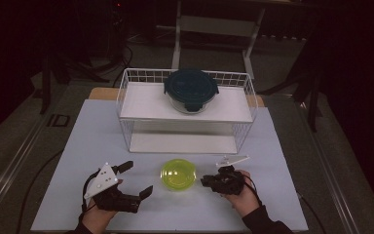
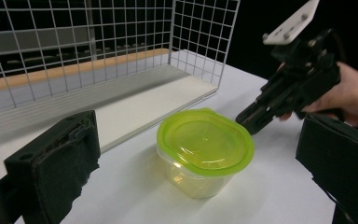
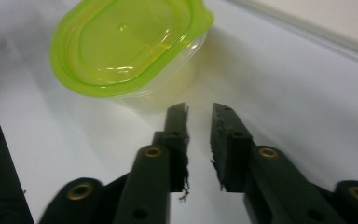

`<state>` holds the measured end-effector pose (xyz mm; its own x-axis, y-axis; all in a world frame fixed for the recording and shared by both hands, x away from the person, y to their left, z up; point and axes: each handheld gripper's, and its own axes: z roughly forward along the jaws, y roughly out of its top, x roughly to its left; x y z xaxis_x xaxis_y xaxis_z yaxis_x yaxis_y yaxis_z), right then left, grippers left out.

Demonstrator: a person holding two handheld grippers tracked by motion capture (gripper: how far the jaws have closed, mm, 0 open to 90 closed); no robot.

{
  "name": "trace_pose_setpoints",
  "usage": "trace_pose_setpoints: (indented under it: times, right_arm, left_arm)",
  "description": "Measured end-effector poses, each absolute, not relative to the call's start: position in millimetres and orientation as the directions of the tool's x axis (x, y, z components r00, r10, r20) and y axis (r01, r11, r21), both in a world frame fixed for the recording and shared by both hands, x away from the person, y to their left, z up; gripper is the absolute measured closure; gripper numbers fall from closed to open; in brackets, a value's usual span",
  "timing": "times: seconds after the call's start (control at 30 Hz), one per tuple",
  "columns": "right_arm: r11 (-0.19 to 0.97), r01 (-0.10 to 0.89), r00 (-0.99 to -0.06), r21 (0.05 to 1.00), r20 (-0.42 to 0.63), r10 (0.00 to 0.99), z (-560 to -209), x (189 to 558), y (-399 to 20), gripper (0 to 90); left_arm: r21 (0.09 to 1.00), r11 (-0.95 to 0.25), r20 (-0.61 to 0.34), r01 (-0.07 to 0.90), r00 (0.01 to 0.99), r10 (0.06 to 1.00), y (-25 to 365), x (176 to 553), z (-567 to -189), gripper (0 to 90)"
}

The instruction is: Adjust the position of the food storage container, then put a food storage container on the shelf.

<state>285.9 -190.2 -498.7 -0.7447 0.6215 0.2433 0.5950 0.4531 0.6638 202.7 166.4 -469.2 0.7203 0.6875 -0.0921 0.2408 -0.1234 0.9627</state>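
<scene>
A small clear tub with a lime-green lid (image 1: 178, 174) stands on the white table between my two grippers. My left gripper (image 1: 137, 178) lies to its left with jaws spread wide and nothing between them; its black pads (image 2: 56, 158) frame the tub (image 2: 205, 149) in the left gripper view. My right gripper (image 1: 203, 182) sits just right of the tub, pointing at it. Its jaws (image 3: 199, 109) stand a narrow gap apart, empty, tips just short of the tub's wall (image 3: 126, 46). The right gripper's tips (image 2: 249, 121) hover close to the lid's rim, apart from it.
A white wire rack (image 1: 126, 97) with two shelves stands behind the tub. A round glass container with a dark teal lid (image 1: 191, 87) rests on its top shelf. The white table top (image 1: 87, 146) ends near my hands; the dark floor surrounds it.
</scene>
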Motion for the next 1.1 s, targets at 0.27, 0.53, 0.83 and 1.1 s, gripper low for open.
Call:
trace_pose_setpoints:
  times: [0.27, 0.53, 0.83, 1.1]
  right_arm:
    - [0.410, 0.533, -0.753, 0.740, 0.194, 0.629, -473.5, 274.7, -203.6, 42.6]
    - [0.343, 0.486, -0.764, 0.804, 0.200, 0.613, -452.7, 268.5, -207.0, 14.3]
    - [0.322, 0.451, -0.762, 0.833, 0.171, 0.625, -443.4, 271.6, -204.0, 20.4]
    - [0.296, 0.439, -0.771, 0.848, 0.187, 0.609, -445.3, 279.9, -194.3, 22.7]
  left_arm:
    - [0.965, -0.136, -0.073, 0.223, 0.729, 0.680, 165.9, 202.7, -459.0, 0.0]
    - [0.958, -0.139, -0.100, 0.251, 0.745, 0.659, 161.4, 209.3, -449.1, 0.0]
    - [0.936, -0.165, -0.144, 0.310, 0.767, 0.625, 156.6, 226.3, -435.6, 0.0]
    - [0.919, -0.171, -0.195, 0.356, 0.785, 0.587, 151.2, 240.0, -436.4, 0.0]
